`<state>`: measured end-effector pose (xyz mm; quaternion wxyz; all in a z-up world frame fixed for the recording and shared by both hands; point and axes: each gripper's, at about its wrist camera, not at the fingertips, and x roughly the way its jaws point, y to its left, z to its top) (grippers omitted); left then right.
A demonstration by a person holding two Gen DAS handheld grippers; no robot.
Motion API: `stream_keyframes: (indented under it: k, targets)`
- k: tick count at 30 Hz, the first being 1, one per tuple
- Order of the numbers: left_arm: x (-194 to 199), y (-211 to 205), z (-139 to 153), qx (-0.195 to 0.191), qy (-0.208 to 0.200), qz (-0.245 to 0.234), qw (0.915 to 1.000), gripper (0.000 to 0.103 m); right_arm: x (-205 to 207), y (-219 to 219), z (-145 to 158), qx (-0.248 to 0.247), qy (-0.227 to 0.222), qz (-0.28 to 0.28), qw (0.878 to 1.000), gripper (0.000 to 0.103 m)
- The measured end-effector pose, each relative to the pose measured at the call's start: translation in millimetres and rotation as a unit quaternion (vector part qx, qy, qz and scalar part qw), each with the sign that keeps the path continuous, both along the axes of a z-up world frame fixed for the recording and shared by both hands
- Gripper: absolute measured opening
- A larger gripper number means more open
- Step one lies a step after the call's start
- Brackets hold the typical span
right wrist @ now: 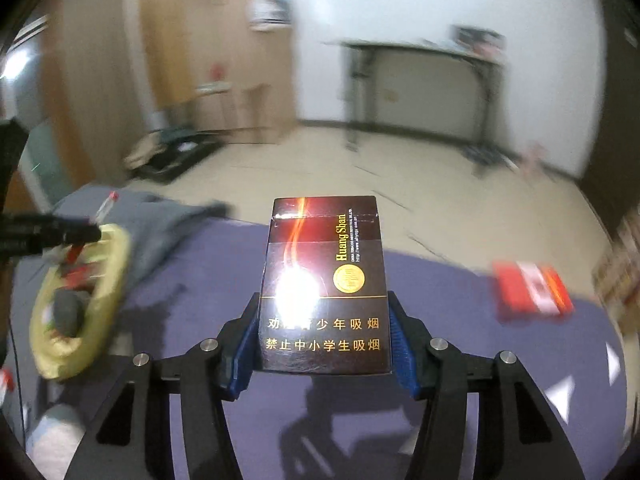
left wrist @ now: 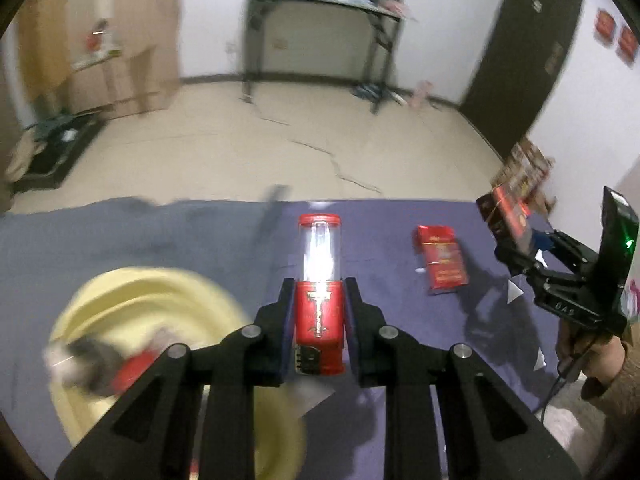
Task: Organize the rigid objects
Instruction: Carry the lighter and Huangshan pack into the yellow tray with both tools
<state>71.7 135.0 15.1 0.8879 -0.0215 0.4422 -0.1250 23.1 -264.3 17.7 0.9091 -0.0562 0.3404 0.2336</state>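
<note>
Here, red tube [left wrist: 319,296] and dark pack [right wrist: 324,284] — both clamped — point lengthwise forward.

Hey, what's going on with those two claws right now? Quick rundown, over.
Left claw shut on red lighter. Right claw shut on HuangShan cigarette pack. Yellow bowl partly filled; red pack on cloth.

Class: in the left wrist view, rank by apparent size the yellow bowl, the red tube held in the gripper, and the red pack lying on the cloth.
1. yellow bowl
2. red tube, though it is nearest the camera, which inflates it
3. red pack
</note>
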Motion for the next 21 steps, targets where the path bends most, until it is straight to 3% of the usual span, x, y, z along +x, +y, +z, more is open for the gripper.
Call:
stream_keyframes:
  k: [4,7,9,11,16,21]
  targets:
    - [-44,78,20,0.034,-0.007,0.07,0.997,0.024,-12,78,18,0.021,0.024,0.101,0.994,0.056]
    - [-73,133,6,0.021,0.026,0.127,0.9913,0.024,-16,131,17,0.029,0.056,0.154,0.986,0.056]
    - [-89,157,-16,0.015,0.055,0.152,0.9868,0.024,-21,178,9,0.006,0.079,0.198,0.977,0.056]
    - [-97,164,-39,0.012,0.081,0.157,0.9842,0.024,-19,215,-2,-0.013,0.114,0.231,0.966,0.056]
    - [-97,172,-90,-0.006,0.131,0.165,0.9776,0.024,1,278,-25,-0.064,0.164,0.248,0.953,0.056]
    - [-93,171,-109,-0.014,0.146,0.159,0.9763,0.024,23,311,-42,-0.075,0.208,0.239,0.945,0.056]
